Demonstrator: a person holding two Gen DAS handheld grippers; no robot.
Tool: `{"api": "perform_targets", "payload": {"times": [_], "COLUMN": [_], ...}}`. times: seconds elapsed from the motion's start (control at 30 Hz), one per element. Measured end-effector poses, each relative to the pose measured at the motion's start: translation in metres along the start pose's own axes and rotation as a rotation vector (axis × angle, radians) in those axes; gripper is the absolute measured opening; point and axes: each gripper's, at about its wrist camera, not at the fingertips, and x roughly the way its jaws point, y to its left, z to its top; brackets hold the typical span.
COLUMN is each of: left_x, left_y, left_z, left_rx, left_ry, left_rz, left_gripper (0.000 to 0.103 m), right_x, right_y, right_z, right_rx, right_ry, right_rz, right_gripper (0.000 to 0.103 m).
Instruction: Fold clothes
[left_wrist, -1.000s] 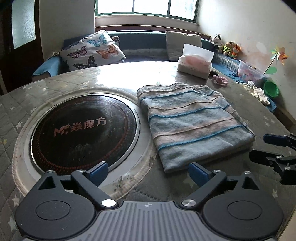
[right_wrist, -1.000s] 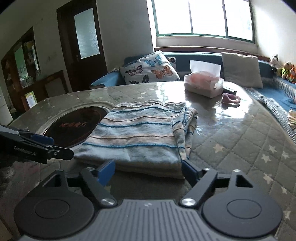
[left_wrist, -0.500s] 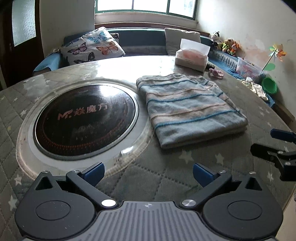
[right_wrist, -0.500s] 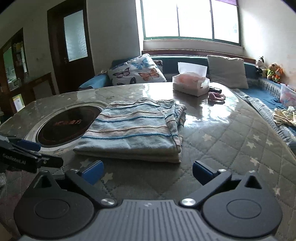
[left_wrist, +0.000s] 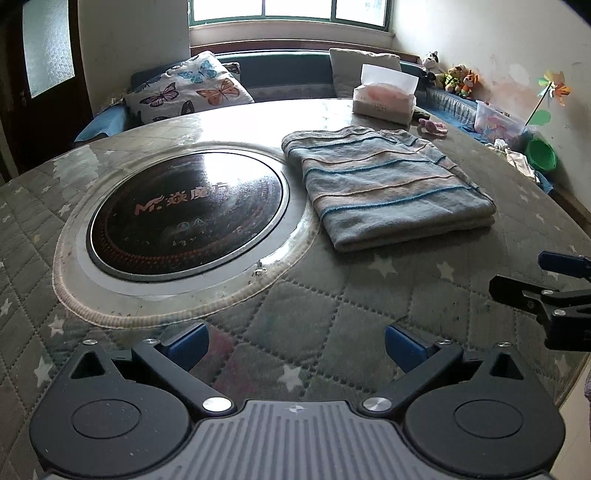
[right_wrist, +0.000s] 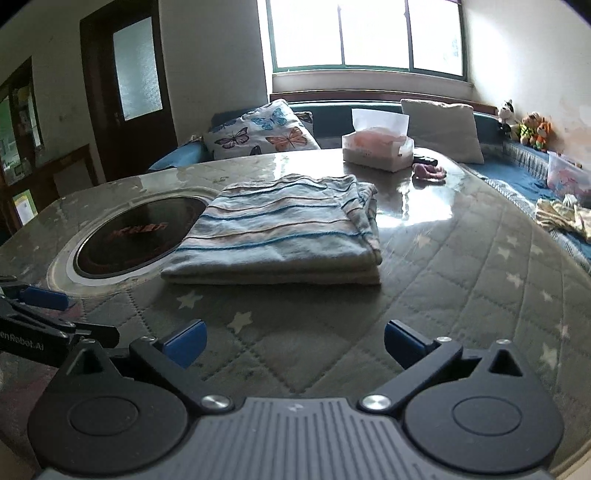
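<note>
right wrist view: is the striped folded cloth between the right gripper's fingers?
No, the striped folded cloth lies on the table beyond the open right gripper, untouched.

garment (left_wrist: 384, 184): soft striped cloth | cooktop (left_wrist: 184, 210): glossy glass

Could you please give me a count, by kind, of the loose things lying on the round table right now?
Folded striped garment: 1
Tissue box: 1
Small pink item: 1
Small dark item behind the tissue box, too small to identify: 1
Total: 4
</note>
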Motion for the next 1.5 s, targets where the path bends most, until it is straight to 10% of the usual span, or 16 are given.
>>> {"api": "perform_targets", "payload": {"times": [1.5], "left_x": [-0.018], "left_y": [-0.016], "left_z": [-0.027], "left_rx": [0.035], "left_ry": [-0.013], "left_rz": [-0.010], "left_gripper": [0.103], "right_x": [-0.024], "right_y": [0.016], "right_z": [-0.023], "right_rx": [0.042], "right_ry": [-0.008], "right_rz": [-0.051], "right_gripper": [0.103]}}
